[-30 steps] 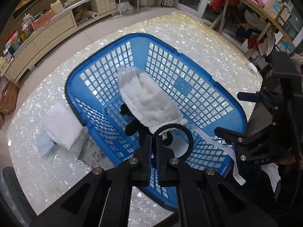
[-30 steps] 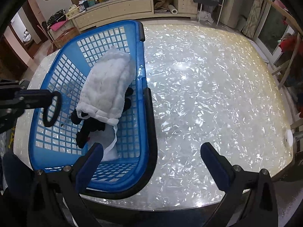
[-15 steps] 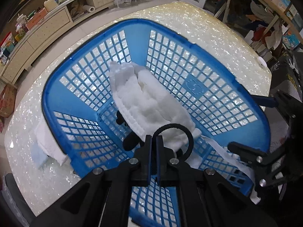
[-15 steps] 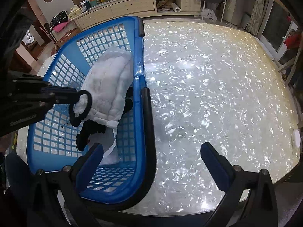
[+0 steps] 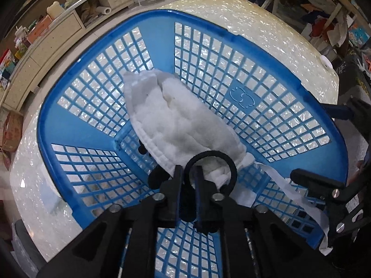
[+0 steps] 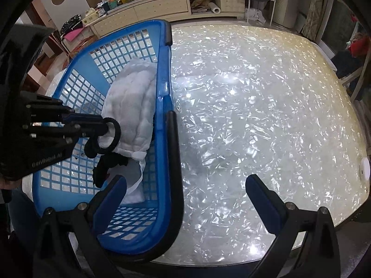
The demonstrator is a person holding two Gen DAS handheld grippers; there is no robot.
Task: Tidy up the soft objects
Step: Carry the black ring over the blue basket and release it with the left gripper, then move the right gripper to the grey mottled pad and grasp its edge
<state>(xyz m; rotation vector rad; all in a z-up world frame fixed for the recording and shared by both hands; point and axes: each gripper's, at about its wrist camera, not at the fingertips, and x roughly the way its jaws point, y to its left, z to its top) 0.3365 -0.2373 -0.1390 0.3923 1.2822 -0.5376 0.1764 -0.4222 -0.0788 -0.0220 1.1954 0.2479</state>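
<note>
A blue mesh basket [image 5: 231, 34] [image 6: 165, 69] stands on the pearly table [image 6: 255, 104]. Inside it a fluffy white cloth [image 5: 176, 120] [image 6: 132, 106] lies over a black soft item [image 5: 157, 178] [image 6: 102, 171], and a white strap trails over the near rim. My left gripper [image 5: 189, 172] [image 6: 104, 127] points down into the basket just above the cloth's near end. Its jaws are opening, and one edge of a black elastic ring [image 5: 229, 164] [image 6: 117, 129] sits in the narrow gap without being pinched. My right gripper [image 6: 185, 185] is wide open, straddling the basket's right rim, with nothing held.
A folded white towel [image 5: 46, 185] lies on the table outside the basket's left wall. A small white disc [image 6: 365, 169] sits at the table's far right edge. Low cabinets with clutter line the back wall. Shelves of clothes stand on the right.
My left gripper has sunk into the basket with the black ring, down to the white cloth. Its jaws were shut on the ring and now stand slightly apart. My right gripper stayed put.
</note>
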